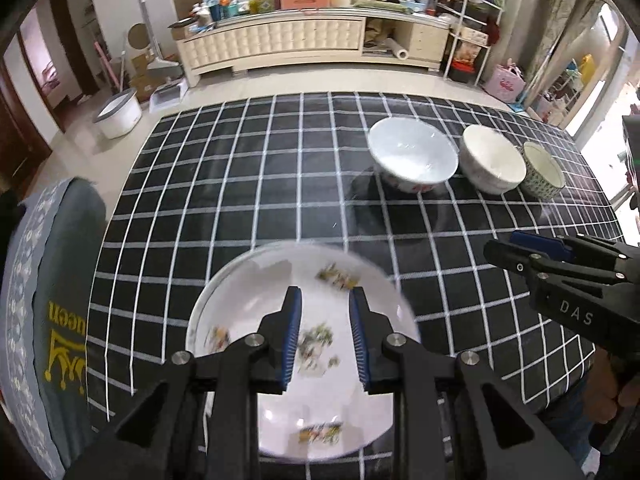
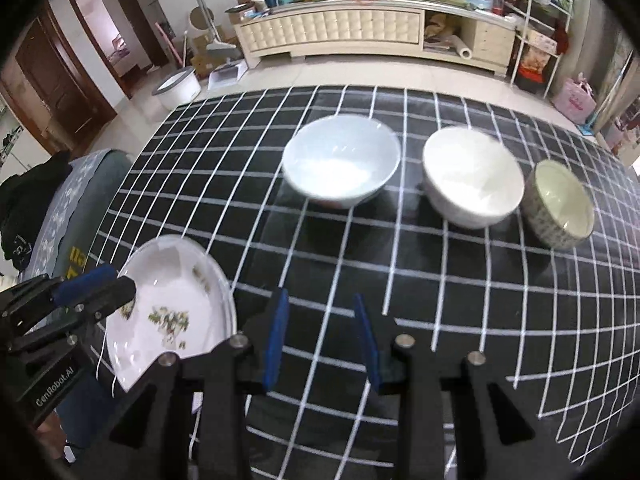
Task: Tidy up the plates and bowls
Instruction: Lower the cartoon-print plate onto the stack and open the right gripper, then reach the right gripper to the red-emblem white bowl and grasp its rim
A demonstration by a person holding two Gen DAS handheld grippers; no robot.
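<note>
The left gripper [image 1: 325, 312] hovers over the plate [image 1: 280, 280] at the worktop's [image 1: 240, 184] near edge, fingers apart, empty. The right gripper [image 2: 320, 320] is parted too, empty. Three bowls [image 2: 340, 160] line the far side.

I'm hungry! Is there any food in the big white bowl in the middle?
Empty. The middle bowl stands upright, showing only bare white inside.

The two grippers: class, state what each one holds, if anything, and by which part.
Nothing is held. The left gripper is open above the floral plate, gripping no part of it. The right gripper is open over the checked tablecloth.
</note>
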